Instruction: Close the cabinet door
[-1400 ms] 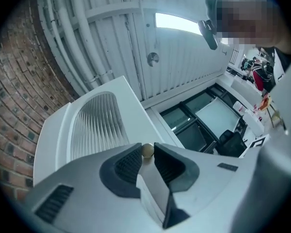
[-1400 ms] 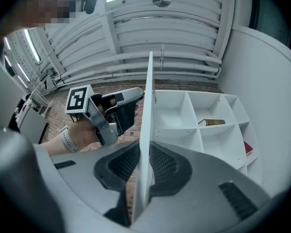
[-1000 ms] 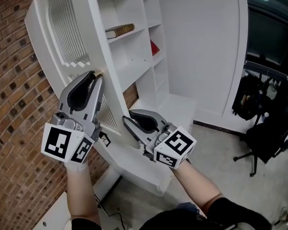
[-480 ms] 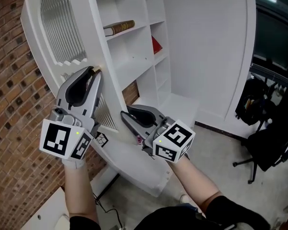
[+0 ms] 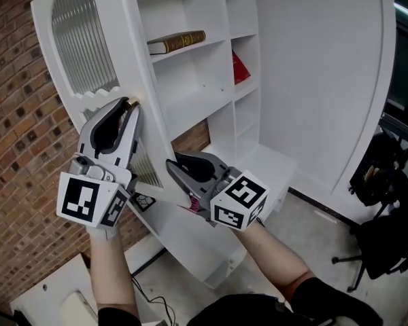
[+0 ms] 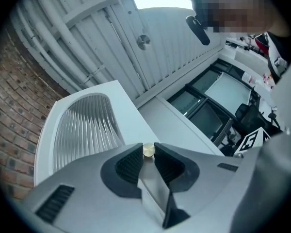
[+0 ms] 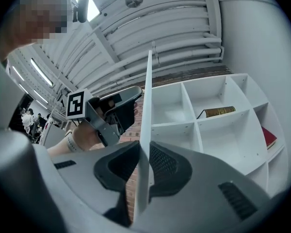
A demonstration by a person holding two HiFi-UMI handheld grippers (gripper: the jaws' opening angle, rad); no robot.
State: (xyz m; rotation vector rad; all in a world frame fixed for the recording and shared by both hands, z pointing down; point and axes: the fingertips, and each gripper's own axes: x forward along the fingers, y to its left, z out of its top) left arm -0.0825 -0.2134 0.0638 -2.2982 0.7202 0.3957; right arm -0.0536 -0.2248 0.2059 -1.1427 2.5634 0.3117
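well, left gripper [image 6: 148,147] pinches knob [image 6: 148,151], right gripper [image 7: 144,155] door [image 7: 147,101].

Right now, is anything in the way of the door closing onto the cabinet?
Nothing visible blocks it. The gap between the door and the cabinet is free; the book and the red thing sit back inside their shelves. Only the right hand-held gripper, clamped on the door's edge, might get pinched at the end.

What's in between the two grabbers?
The cabinet door. The head view shows it: the left gripper grips its knob, and the right gripper pinches its edge lower down.
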